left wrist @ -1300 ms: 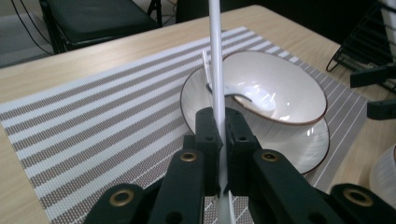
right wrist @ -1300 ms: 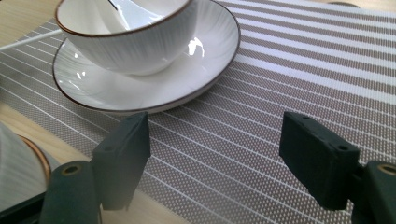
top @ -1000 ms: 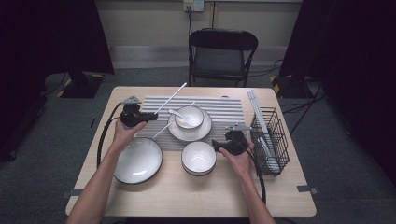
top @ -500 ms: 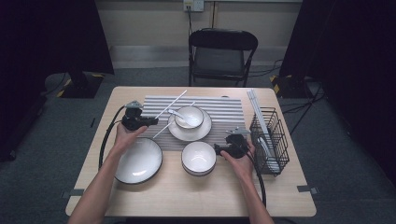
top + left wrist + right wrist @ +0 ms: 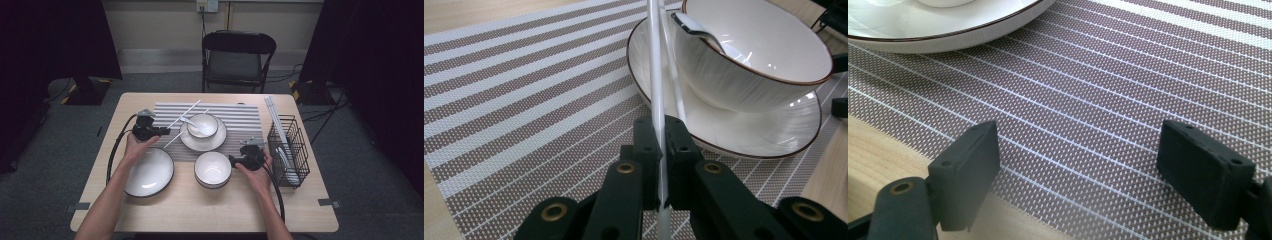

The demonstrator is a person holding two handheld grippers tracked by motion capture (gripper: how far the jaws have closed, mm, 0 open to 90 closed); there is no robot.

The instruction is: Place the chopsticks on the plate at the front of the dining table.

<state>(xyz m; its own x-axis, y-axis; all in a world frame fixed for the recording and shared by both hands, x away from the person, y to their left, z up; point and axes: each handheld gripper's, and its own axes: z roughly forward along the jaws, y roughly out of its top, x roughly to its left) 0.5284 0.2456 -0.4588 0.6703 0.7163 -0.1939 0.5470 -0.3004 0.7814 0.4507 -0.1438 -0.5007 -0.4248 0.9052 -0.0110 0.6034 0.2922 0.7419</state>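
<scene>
The left gripper (image 5: 663, 150) clamps one white chopstick (image 5: 655, 75), which runs straight out from its fingers across the striped placemat (image 5: 524, 100). A second chopstick (image 5: 675, 95) lies just beside it, leaning on the rim of the plate (image 5: 749, 135) that carries a bowl (image 5: 749, 65) with a spoon (image 5: 696, 30). The right gripper (image 5: 1078, 170) has just been opening; its fingers stand wide and empty over the mat, an empty bowl (image 5: 212, 169) beside them, the wire rack (image 5: 287, 150) behind the hand
</scene>
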